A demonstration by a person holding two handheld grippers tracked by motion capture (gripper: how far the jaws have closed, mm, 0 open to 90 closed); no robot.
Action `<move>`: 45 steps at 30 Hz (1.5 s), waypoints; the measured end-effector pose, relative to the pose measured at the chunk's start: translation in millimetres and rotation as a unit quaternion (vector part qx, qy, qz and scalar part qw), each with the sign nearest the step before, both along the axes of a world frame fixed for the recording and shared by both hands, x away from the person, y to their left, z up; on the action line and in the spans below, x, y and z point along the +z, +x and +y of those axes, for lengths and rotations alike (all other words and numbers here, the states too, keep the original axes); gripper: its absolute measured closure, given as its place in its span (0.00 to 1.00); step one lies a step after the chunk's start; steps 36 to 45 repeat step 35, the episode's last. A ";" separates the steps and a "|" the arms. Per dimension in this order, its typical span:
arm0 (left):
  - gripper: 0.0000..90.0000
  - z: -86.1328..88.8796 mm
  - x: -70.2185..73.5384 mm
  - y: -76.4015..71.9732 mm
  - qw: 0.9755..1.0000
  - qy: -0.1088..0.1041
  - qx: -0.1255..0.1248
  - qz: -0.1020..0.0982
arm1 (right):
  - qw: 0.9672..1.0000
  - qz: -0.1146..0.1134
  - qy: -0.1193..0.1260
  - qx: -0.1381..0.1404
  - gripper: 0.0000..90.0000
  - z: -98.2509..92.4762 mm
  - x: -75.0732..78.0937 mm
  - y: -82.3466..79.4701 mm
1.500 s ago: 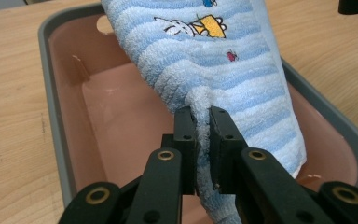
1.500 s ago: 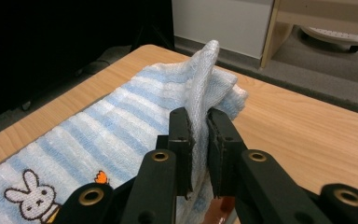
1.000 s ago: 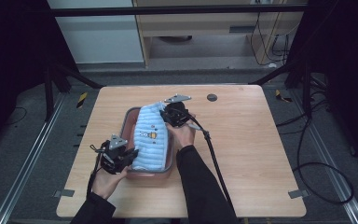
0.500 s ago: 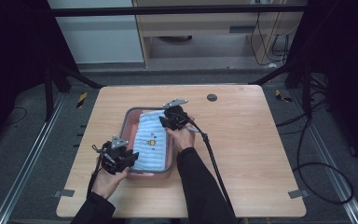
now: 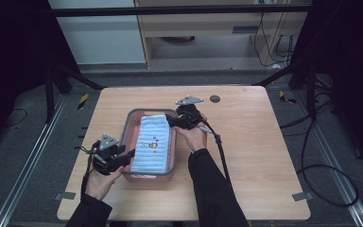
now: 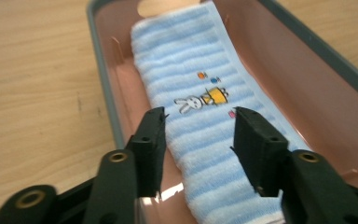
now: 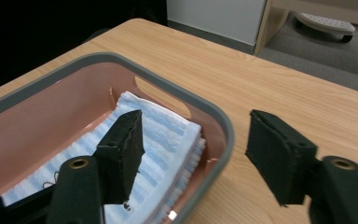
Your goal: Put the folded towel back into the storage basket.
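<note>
Towel point(image 5: 152, 144), blue-striped and folded, with a small rabbit motif, lay lengthwise inside the pink basin point(image 5: 129, 127) at the middle of my wooden table point(image 5: 255, 165). My left tongs point(image 6: 198, 135) hung over the towel's near end, jaws spread wide apart and gripping nothing. My right tongs point(image 7: 193, 154) stood equally agape at the basin's far corner, one jaw above the towel inside, the other outside over the table, the grey rim between them. A small dark disc point(image 5: 214, 99) sat near the table's far edge.

Spread tongs point(image 7: 193, 154) straddling pink tub's rim point(image 7: 223, 135), folded towel point(image 7: 161, 140) inside
</note>
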State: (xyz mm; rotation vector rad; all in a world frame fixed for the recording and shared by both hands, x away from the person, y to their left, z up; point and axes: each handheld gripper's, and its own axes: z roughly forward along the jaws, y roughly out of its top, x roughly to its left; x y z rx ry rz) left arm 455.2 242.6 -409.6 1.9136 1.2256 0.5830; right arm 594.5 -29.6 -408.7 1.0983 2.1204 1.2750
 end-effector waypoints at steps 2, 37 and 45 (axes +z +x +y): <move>0.54 4.6 3.4 -1.0 1.000 -0.004 0.003 -0.016 | 1.000 -0.005 0.005 -0.006 0.31 -9.6 2.9 -4.9; 0.27 80.0 -20.5 -2.8 0.995 0.025 0.073 -0.057 | 0.995 -0.003 0.017 -0.099 0.21 -197.3 -38.3 -99.6; 0.27 80.0 -20.5 -2.8 0.995 0.025 0.073 -0.057 | 0.995 -0.003 0.017 -0.099 0.21 -197.3 -38.3 -99.6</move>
